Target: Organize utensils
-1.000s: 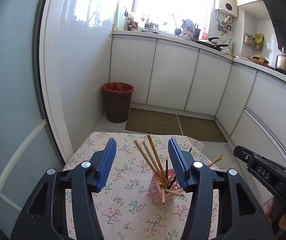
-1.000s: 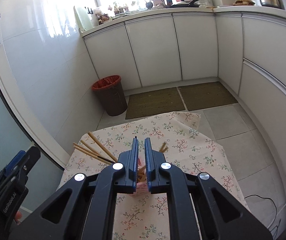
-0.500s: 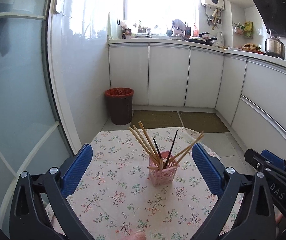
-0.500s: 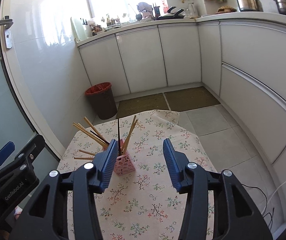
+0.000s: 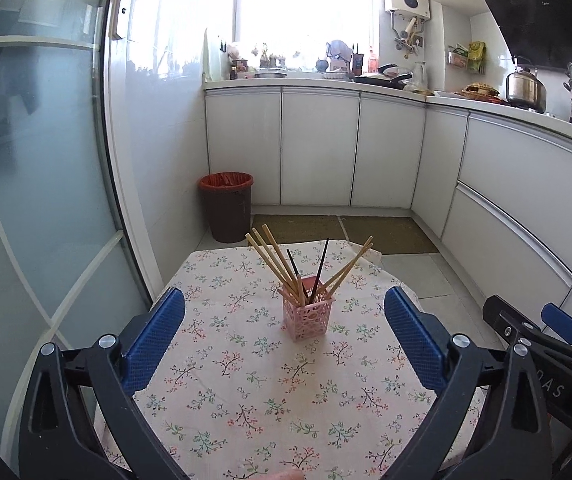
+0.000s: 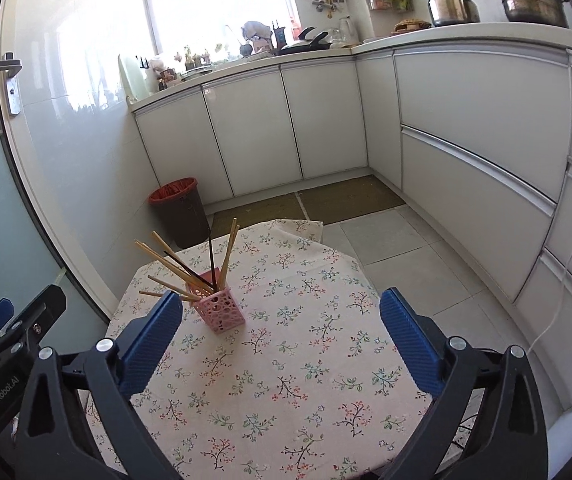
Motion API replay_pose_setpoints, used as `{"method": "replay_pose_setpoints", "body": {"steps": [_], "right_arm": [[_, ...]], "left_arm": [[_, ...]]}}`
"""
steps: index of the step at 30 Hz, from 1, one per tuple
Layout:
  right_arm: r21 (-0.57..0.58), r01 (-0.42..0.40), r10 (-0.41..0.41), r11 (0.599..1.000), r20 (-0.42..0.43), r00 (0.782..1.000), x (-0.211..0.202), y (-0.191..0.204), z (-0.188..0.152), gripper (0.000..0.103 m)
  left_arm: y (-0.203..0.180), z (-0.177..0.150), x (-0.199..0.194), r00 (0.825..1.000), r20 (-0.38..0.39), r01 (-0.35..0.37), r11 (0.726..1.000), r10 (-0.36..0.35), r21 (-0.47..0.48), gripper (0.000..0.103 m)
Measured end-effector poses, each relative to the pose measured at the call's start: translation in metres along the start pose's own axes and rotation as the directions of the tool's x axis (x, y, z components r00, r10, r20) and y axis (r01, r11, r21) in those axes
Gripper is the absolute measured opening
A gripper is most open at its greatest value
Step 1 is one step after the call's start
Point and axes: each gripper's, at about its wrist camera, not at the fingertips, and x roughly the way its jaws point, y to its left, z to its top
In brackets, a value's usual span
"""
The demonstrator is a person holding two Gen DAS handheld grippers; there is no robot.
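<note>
A pink perforated holder stands upright near the middle of the table with the floral cloth. Several wooden chopsticks and two black ones lean out of it. It also shows in the right wrist view, with its chopsticks fanned to the left. My left gripper is open wide and empty, held back from the holder. My right gripper is open wide and empty, to the right of the holder.
A brown bin with a red liner stands on the floor beyond the table. White cabinets run along the back and right. A glass door is at the left. Mats lie on the tiled floor.
My right gripper opened and let go of chopsticks into the holder. Both grippers opened wider and pulled back from the holder.
</note>
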Motion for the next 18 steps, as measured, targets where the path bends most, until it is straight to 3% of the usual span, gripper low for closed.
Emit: {"method": "replay_pose_setpoints", "body": {"steps": [5, 18], "right_arm": [[-0.008, 0.048, -0.048, 0.999, -0.019, 0.999, -0.007, 0.003, -0.007, 0.096], [0.013, 0.077, -0.077, 0.997, -0.008, 0.997, -0.016, -0.006, -0.004, 0.096]], "left_arm": [[0.002, -0.002, -0.011, 1.000, 0.011, -0.024, 1.000, 0.024, 0.008, 0.096], [0.001, -0.005, -0.014, 1.000, -0.003, -0.013, 1.000, 0.013, 0.014, 0.096]]}}
